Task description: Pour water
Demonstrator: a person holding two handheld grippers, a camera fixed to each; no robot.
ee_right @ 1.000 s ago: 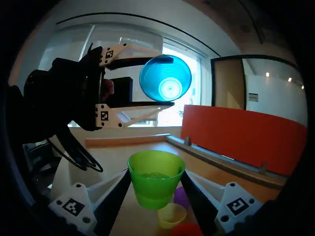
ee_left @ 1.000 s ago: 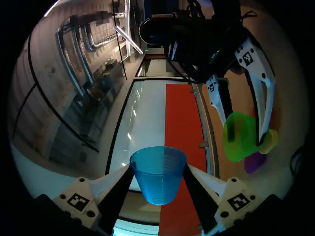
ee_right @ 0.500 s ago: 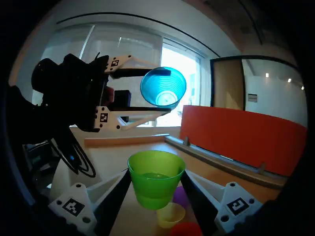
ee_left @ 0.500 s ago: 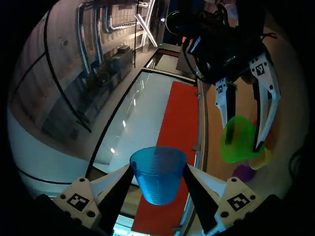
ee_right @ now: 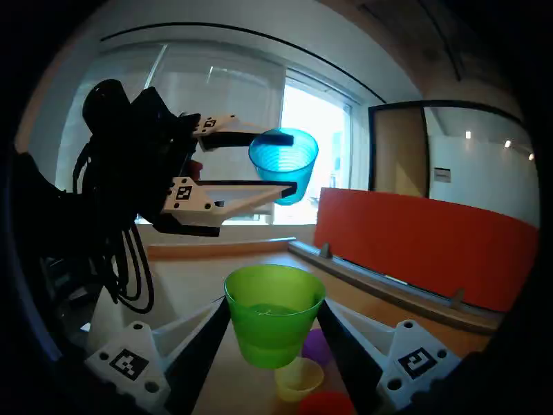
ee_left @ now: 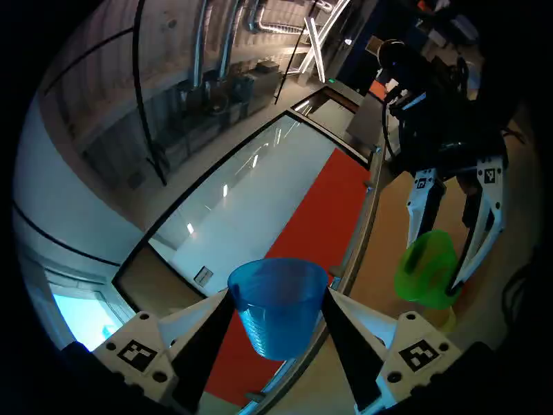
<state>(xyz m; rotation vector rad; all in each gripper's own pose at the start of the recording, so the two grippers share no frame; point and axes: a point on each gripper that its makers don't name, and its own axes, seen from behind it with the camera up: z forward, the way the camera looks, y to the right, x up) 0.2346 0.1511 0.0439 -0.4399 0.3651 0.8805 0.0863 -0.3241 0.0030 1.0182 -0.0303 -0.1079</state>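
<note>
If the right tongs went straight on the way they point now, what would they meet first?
Most likely the left tongs and the blue cup they hold, just above dead ahead. Depth is unclear, so the right tongs, carrying the green cup, might pass beneath toward the window.

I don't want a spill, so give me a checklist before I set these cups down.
1. Left gripper shut on blue cup: ok.
2. Right gripper shut on green cup: ok.
3. Green cup upright, water below its rim: ok.
4. Blue cup emptied: cannot tell.
5. Table free under green cup: not ok, yellow cup and purple cup stand close below it.
</note>
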